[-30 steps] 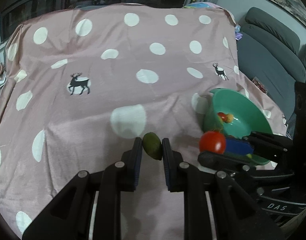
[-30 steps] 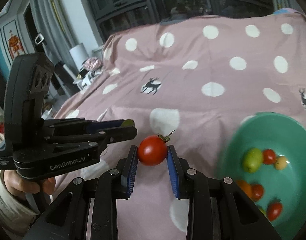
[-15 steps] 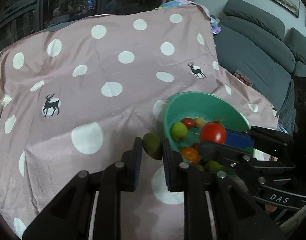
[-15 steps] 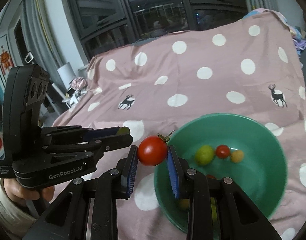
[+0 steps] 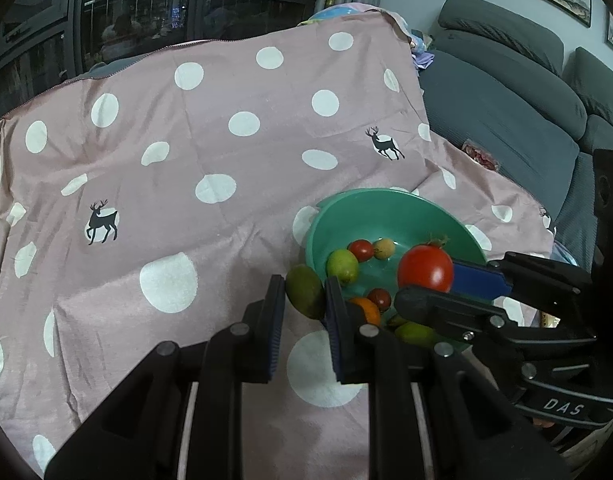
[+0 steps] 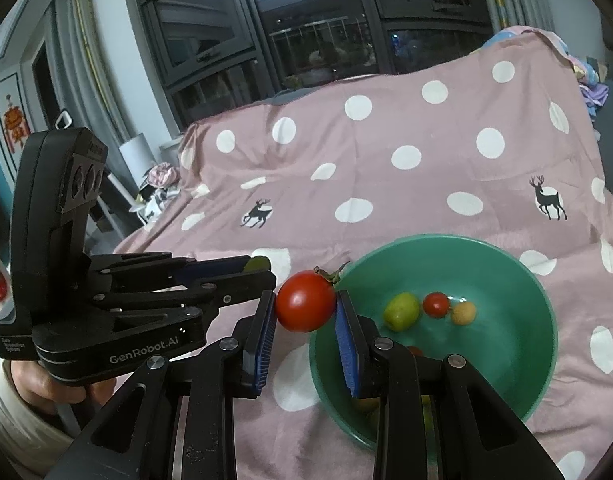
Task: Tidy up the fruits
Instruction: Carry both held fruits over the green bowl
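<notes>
A green bowl [image 5: 390, 208] [image 6: 518, 360] sits on the pink dotted cloth and holds several small fruits: a green one [image 6: 401, 311], a small red tomato [image 6: 436, 304], a yellowish one [image 6: 463, 313] and orange ones [image 5: 366, 312]. My left gripper [image 5: 305, 298] is shut on a dark green fruit [image 5: 305, 296] just left of the bowl's rim. My right gripper [image 6: 305, 308] is shut on a big red tomato [image 6: 305, 306] [image 5: 425, 268], held above the bowl's near-left rim. The left gripper also shows in the right wrist view [image 6: 250, 270].
The pink cloth with white dots and deer prints [image 5: 210, 152] covers the table. A grey sofa [image 5: 506, 92] stands to the right. Dark windows are behind, and a cluttered side stand [image 6: 154, 188] is at the far left.
Both grippers have moved up and towards the bowl with their fruits. The bowl has come closer and more central in both views.
</notes>
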Motion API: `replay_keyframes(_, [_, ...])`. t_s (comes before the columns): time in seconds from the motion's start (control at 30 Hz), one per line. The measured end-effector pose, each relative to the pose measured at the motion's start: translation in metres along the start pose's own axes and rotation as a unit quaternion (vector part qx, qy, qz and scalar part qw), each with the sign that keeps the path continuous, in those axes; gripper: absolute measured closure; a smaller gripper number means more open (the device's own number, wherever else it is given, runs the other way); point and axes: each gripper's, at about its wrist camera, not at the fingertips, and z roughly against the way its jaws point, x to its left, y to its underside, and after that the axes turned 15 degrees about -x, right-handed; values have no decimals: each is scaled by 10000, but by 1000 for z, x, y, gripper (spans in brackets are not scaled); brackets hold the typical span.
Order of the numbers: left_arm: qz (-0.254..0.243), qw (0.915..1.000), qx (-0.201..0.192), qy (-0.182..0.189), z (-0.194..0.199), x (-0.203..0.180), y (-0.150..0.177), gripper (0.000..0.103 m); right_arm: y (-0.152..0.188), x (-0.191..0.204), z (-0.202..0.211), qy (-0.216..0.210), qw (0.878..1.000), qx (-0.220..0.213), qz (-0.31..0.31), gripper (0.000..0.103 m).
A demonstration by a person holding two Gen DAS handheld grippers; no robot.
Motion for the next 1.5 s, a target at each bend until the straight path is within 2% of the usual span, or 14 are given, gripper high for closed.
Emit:
replay_keyframes(0.8, [-230, 9997, -99, 27, -5, -36, -17, 83, -12, -25, 26, 192, 9995, -220, -90, 72])
replay_keyframes(1.5, [-368, 9991, -67, 178, -33, -76, -11, 83, -9, -60, 36, 557, 9984, -35, -132, 72])
